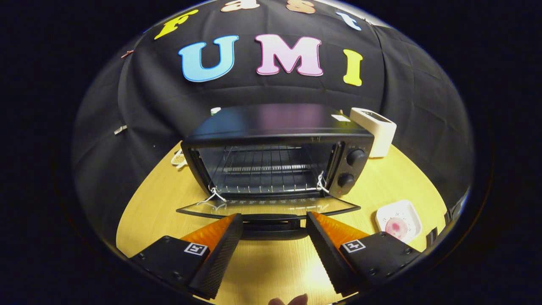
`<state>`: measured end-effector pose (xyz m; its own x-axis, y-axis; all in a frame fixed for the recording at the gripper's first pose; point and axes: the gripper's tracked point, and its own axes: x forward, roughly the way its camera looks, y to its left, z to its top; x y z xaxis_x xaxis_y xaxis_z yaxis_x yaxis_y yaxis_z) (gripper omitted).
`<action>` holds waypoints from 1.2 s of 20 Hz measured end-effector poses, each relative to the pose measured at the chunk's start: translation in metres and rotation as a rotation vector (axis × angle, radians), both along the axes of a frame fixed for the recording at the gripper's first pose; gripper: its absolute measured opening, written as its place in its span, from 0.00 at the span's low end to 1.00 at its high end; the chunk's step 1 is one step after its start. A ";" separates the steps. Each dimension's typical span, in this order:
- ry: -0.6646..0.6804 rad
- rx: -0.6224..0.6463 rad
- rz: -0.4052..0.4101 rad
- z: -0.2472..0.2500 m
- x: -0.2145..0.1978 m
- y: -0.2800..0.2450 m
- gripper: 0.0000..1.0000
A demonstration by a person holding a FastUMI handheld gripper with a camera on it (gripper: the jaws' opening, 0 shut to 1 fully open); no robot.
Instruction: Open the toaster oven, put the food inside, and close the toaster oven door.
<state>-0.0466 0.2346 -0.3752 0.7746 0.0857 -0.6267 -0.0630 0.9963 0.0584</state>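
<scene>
Spread apart and holding nothing, the gripper (274, 222) hangs just before the handle (274, 226) of the toaster oven's (279, 156) lowered door (266, 206), so opening looks done and the next move is toward the food (396, 228) on its plate (408, 210) beside the oven.

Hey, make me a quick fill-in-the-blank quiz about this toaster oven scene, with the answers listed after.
1. The oven door is ____.
2. The gripper fingers are ____, holding nothing.
3. The rack inside the oven holds ____ food.
4. The pink food sits on a white ____, right of the door.

Answers: open; open; no; plate
</scene>
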 end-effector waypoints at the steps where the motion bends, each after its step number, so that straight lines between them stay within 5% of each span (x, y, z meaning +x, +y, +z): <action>1: 0.035 -0.004 0.002 -0.008 -0.007 -0.001 0.98; 6: 0.209 -0.014 0.058 -0.050 -0.034 -0.001 0.99; 13: 0.260 0.031 0.150 -0.044 -0.047 0.001 0.99; 24: 0.112 0.148 0.213 0.042 -0.010 -0.074 0.99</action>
<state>-0.0566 0.1602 -0.3335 0.6558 0.3363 -0.6759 -0.2552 0.9414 0.2207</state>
